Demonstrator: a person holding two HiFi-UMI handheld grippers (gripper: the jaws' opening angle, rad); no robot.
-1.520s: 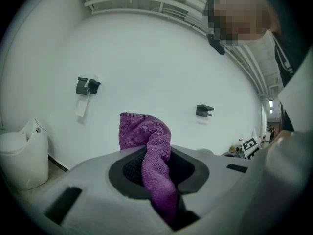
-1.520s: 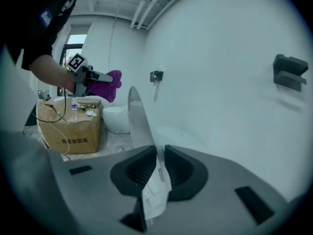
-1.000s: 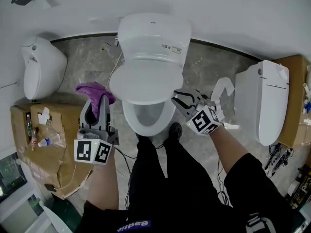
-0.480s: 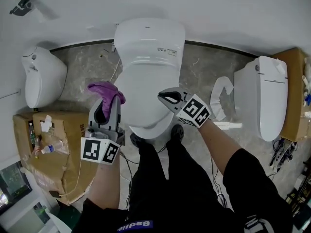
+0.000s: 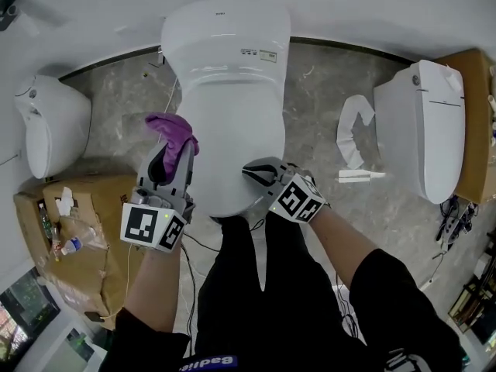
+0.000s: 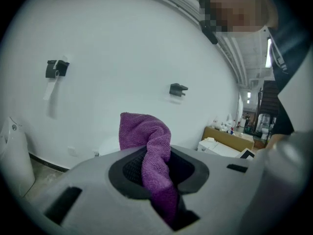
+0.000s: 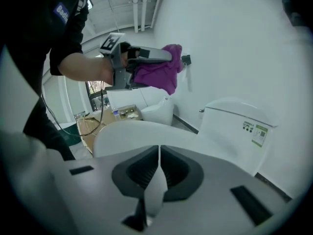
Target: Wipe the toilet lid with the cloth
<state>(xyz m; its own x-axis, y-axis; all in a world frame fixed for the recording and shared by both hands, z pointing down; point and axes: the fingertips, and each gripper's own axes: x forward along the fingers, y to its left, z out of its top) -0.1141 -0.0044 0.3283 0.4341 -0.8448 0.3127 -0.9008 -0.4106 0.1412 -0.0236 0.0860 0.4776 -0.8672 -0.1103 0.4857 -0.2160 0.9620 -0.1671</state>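
Note:
The white toilet lid (image 5: 229,130) lies down flat over the bowl, in front of the tank (image 5: 225,33). My right gripper (image 5: 249,171) is at the lid's front right edge, shut on the lid's rim; in the right gripper view a white edge (image 7: 155,190) sits between its jaws. My left gripper (image 5: 173,142) hovers at the lid's left side, shut on a purple cloth (image 5: 173,129) that bunches out past its tips. In the left gripper view the cloth (image 6: 149,146) hangs between the jaws. From the right gripper view the cloth (image 7: 159,71) hangs above the lid (image 7: 142,131).
Another white toilet (image 5: 43,134) stands at the left and a third (image 5: 422,134) at the right. A cardboard box (image 5: 85,231) with bottles and tape sits at the lower left. A white paper strip (image 5: 353,130) lies on the grey floor. The person's legs (image 5: 256,285) stand before the bowl.
The lid, raised with the bowl showing a second ago, has come down flat with my right gripper on its edge. My left gripper with the cloth has shifted a little toward the lid.

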